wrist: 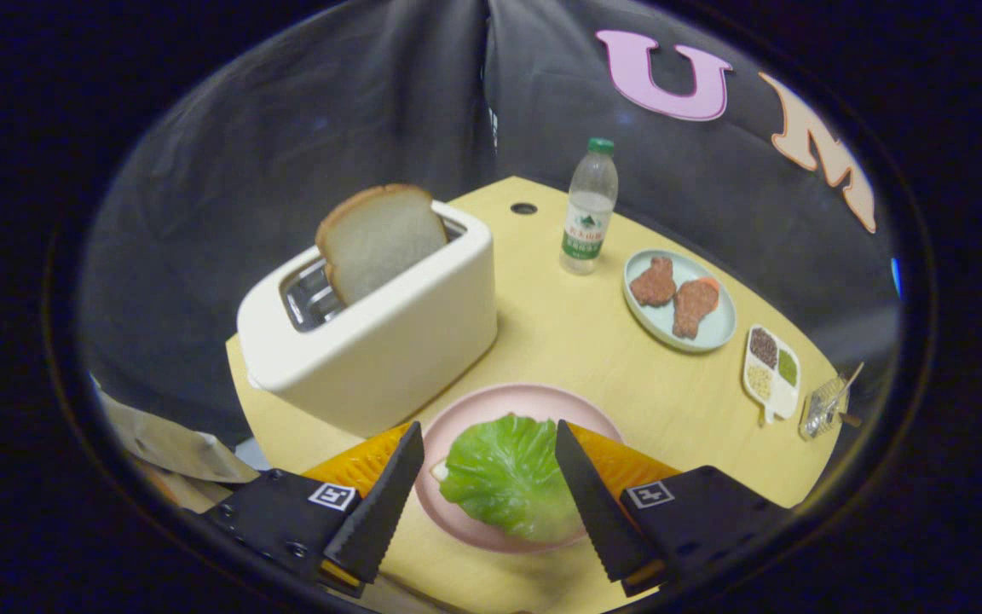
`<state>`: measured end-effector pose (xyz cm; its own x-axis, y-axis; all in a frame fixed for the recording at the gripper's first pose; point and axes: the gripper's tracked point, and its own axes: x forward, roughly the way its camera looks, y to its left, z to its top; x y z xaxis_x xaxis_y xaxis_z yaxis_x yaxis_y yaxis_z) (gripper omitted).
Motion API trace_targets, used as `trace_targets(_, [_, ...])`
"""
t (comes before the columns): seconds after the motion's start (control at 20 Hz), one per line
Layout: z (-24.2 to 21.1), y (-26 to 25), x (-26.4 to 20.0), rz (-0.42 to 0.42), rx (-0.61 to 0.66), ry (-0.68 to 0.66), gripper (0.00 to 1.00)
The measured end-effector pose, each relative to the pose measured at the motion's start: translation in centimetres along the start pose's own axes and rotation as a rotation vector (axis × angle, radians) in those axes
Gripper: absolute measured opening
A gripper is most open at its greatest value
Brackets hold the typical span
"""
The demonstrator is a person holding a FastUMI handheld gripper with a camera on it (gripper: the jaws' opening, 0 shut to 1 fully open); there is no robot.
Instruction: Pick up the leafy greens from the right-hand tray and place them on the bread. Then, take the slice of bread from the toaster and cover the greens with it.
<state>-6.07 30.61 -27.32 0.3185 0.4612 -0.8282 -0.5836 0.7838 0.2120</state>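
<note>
The gripper [487,477] stood open, its two black serrated fingers [376,503] spread wide and holding nothing. Between the fingers, and just below them, lay the leafy greens [504,473], a single pale green lettuce leaf, spread on a pink plate [491,405]. The leaf covered almost all of the bread beneath it; only a small white corner of that bread [438,470] showed at the leaf's left edge, close to the left finger. Neither finger touched the leaf. An orange cloth or mat [363,460] showed beside the plate, behind both fingers.

Ahead of the fingers and to the left stood a cream-white toaster [389,333] on the light wooden table [559,341], just beyond the pink plate. A slice of bread [380,239] stuck up out of the toaster's slot, tilted slightly, with its brown crust along the top; the metal of the slot showed beside it.

Farther ahead and to the right stood a clear water bottle [589,209] with a green cap, upright. To the right of it, well apart from the fingers, lay a pale blue oval plate [717,328] carrying two brown pieces of meat [674,294], side by side. Beyond that, still farther right, was a small white divided dish [771,371] holding dark, green and pale contents in separate compartments, and next to it, at the table's edge, a small clear container [823,408] whose contents I could not make out
</note>
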Motion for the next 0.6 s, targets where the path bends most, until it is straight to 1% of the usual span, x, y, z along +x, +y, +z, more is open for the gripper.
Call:
trace_targets(0.25, [6.7,2.7,-2.1,0.039,-0.021,-0.113,0.98])
trace_targets(0.45, [10.0,5.4,-1.3,0.079,-0.019,-0.153,0.98])
trace_targets(0.6, [11.2,7.3,0.1,0.11,0.016,-0.161,0.98])
